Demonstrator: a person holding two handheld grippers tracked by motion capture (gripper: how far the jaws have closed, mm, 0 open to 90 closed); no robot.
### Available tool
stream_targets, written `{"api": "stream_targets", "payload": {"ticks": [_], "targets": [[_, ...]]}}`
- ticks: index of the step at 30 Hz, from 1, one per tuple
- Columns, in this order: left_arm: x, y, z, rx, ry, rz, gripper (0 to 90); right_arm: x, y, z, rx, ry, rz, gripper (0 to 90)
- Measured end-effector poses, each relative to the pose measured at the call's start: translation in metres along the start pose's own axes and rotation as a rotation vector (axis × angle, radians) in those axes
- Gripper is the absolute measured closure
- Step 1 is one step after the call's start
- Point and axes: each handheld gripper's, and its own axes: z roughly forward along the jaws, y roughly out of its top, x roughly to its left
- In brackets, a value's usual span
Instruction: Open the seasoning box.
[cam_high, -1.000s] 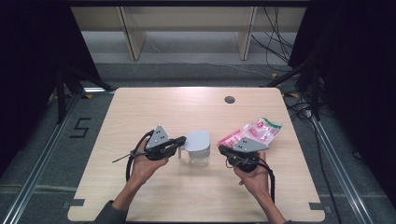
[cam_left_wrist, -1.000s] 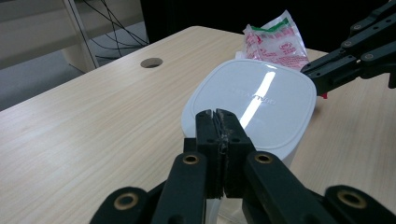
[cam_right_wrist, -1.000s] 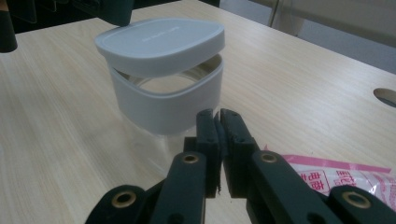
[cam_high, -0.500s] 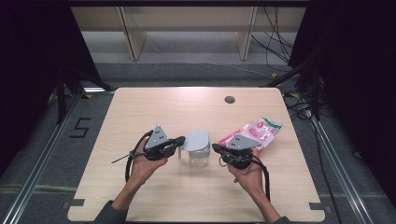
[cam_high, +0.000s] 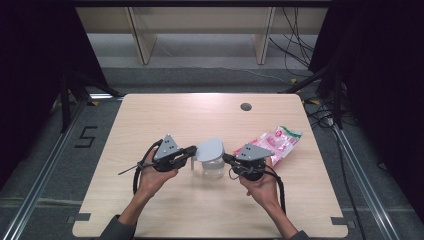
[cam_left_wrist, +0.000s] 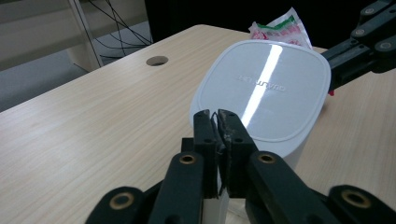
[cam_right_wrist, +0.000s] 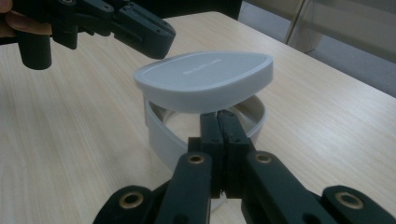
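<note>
White rounded-square lid (cam_right_wrist: 203, 79) tilted over translucent round container (cam_right_wrist: 163, 133), container's near wall hidden behind right gripper (cam_right_wrist: 223, 122), jaws clenched on its rim, left gripper (cam_left_wrist: 215, 122) jaws just opening, nearly closed at smooth glossy lid's edge, crinkled pink packet (cam_high: 277, 142) beyond right gripper.

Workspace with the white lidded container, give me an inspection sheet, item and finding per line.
Surface: light wooden table with a round cable hole.
Job's things: white plastic container; its white rounded lid is lifted and tilted above it.
Clutter: pink and green plastic packet at the table's right.
Grippers: left gripper shut on the lid's edge; right gripper shut on the container's rim.
Cables: a black cable trails from the left gripper; loose ones on the floor beyond the table.
Surroundings: dark curtains at the sides.
</note>
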Motion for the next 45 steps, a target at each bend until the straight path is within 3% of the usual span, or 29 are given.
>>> {"api": "stream_targets", "payload": {"ticks": [2,3,4,5,9,10,11,15,19,25,28,33,40,45], "targets": [[-0.001,0.000,-0.002,0.002,-0.004,-0.004,82.3,0.001,0.001,0.000,0.001,-0.002,0.001,90.0],[-0.002,-0.002,-0.006,0.020,-0.023,0.017,74.1,0.003,0.002,0.000,0.017,0.009,0.023,90.0],[-0.002,-0.002,-0.006,0.020,-0.023,0.017,72.8,0.003,0.002,0.000,0.017,0.009,0.023,90.0],[-0.002,-0.004,-0.009,0.021,-0.017,0.037,70.6,0.003,0.004,0.002,-0.005,0.005,-0.003,90.0],[-0.004,-0.015,-0.018,0.026,-0.058,-0.002,63.4,0.007,0.008,0.004,-0.019,0.008,-0.020,90.0],[-0.004,-0.019,-0.023,0.036,-0.054,0.045,61.3,0.008,0.010,0.004,-0.013,0.012,-0.024,90.0],[-0.007,-0.022,-0.026,0.039,-0.048,0.010,59.3,0.009,0.010,0.004,-0.017,0.007,-0.019,90.0],[-0.011,-0.033,-0.034,0.031,-0.057,-0.018,54.0,0.010,0.014,0.006,-0.019,0.018,-0.037,90.0],[-0.015,-0.041,-0.040,0.041,-0.058,-0.008,50.5,0.013,0.016,0.009,-0.023,0.008,-0.024,90.0],[-0.022,-0.050,-0.047,0.034,-0.022,-0.010,45.1,0.017,0.022,0.012,-0.040,0.023,-0.050,90.0],[-0.026,-0.057,-0.050,0.031,-0.025,-0.017,42.2,0.020,0.025,0.014,-0.045,0.020,-0.060,90.0],[-0.029,-0.066,-0.053,0.057,-0.029,-0.045,37.3,0.028,0.029,0.020,-0.034,0.056,-0.064,90.0],[-0.030,-0.072,-0.055,0.056,-0.013,-0.080,35.1,0.033,0.032,0.027,-0.041,0.084,-0.079,90.0],[-0.032,-0.074,-0.057,0.050,0.003,-0.089,33.8,0.028,0.030,0.020,-0.049,0.056,-0.051,83.8]]}}
